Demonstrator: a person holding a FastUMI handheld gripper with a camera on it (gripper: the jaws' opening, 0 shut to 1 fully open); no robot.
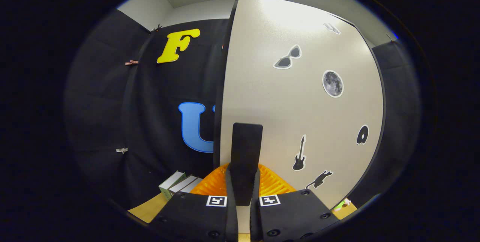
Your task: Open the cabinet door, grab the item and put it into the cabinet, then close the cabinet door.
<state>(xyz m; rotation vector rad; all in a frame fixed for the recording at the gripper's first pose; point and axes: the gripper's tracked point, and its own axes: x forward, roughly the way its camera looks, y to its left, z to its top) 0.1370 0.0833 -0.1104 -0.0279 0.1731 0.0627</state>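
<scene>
- Presently the gripper (pixel 243 197) has its fingers pressed narrow on a dark flat handle (pixel 245 155) that stands up between them.
- Just beyond, the cabinet door (pixel 300 107) carries stickers: sunglasses, moon, guitar, cat.
- An orange ribbed item (pixel 273 184) lies low behind the fingers; boxes (pixel 176 184) rest on the wooden table (pixel 150 206) to the left.
- Judged step: door handling. Whether opening or closing, cannot tell.
- Next move calls for a steady swing along the hinge arc, grip kept firm.

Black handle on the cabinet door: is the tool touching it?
Touching. In the gripper view the black handle on the cabinet door stands between the two fingers of the tool, and both press against its sides with no gap.
</scene>
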